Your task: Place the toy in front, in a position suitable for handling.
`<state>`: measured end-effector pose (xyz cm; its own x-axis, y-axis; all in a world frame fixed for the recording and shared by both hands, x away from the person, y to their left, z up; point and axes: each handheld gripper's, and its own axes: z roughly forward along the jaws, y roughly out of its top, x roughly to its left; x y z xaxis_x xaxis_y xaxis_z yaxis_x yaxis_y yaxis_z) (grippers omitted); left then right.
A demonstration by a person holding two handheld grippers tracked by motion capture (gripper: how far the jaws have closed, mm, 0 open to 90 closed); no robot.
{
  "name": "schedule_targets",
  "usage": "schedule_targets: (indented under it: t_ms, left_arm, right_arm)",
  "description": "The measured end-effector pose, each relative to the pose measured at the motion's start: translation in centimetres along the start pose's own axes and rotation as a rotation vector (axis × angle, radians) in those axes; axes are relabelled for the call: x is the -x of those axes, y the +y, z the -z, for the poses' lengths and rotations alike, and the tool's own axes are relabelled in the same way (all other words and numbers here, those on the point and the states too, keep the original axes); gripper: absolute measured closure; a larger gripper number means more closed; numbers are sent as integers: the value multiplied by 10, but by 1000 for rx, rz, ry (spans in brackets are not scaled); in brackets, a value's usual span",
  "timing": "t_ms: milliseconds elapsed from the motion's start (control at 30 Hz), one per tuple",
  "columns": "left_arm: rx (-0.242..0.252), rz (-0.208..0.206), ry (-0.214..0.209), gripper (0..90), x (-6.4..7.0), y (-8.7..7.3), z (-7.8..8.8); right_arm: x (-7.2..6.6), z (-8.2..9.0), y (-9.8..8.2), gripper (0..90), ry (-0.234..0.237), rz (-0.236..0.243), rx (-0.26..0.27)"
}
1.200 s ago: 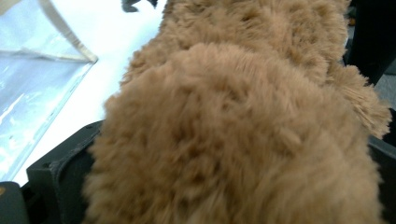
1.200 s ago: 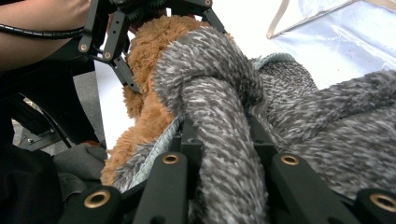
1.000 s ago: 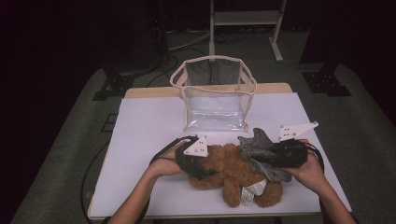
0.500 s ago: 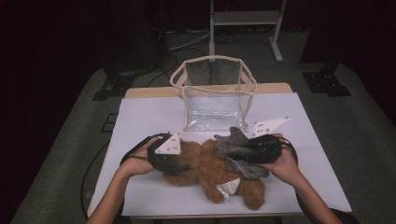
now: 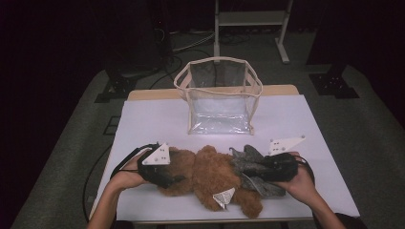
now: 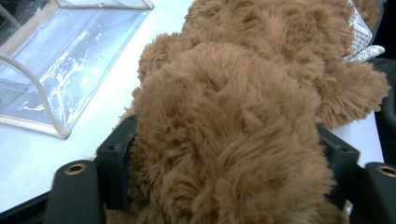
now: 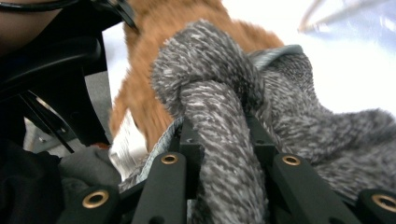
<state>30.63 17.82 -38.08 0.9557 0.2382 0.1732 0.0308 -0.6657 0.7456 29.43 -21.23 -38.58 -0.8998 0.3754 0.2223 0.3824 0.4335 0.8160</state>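
Now we hold both forearms low over the near edge of the white table (image 5: 143, 119), hands turned inward toward the brown teddy bear (image 5: 210, 174) that lies between them, in front of the clear plastic tote bag (image 5: 218, 98).

Our left gripper (image 5: 176, 179) lies level at the bear's left end. In the left gripper view its black jaws stand on either side of a thick lump of brown plush (image 6: 224, 135) and press into the fur; they have just been opening a little, with the fur between them.

Our right gripper (image 5: 260, 168) lies level at the bear's right end. In the right gripper view its jaws pinch a rolled fold of the grey knitted garment (image 7: 219, 126) tightly.

A white fabric tag (image 5: 223, 197) with dark print sticks out at the bear's near side; the print is too small for us to read.

The bear is shaggy, golden brown, lying lengthwise across the table, and the mottled grey garment (image 5: 255, 174) is crumpled over its right end.
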Motion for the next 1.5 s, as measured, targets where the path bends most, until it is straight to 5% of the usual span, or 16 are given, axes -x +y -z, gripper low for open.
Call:
schedule_targets:
  t_ms: [100, 233, 467, 567, 833, 1033, 1267, 1367, 1500]
  left_arm:
    - [10, 19, -5, 211, 0, -1, -2]
    - [19, 29, -8, 208, 1, -2, -3]
    - [20, 23, -13, 201, 3, -2, -5]
    - [28, 29, -9, 200, 3, -4, -4]
    - [55, 38, -15, 200, 4, -10, -2]
    - [60, 35, -13, 200, 4, -11, -1]
    - [62, 38, -18, 197, 2, -10, -3]
    - [63, 30, -17, 197, 3, -12, -2]
    - [72, 35, -16, 196, 4, -12, -2]
  right_arm:
    - [8, -2, -24, 733, -9, -63, -42]
    - [14, -2, -30, 737, 13, -98, -42]
    - [26, 4, -3, 741, 8, -96, 45]
    - [32, -6, 6, 741, 11, -96, 39]
    - [35, -19, -20, 740, -12, -129, -51]
    - [40, 2, -20, 738, -81, -133, -58]
    - [40, -9, 4, 735, -51, -98, -17]
    - [39, -23, -3, 735, -34, -103, -56]
    - [40, -16, -22, 734, -27, -149, -62]
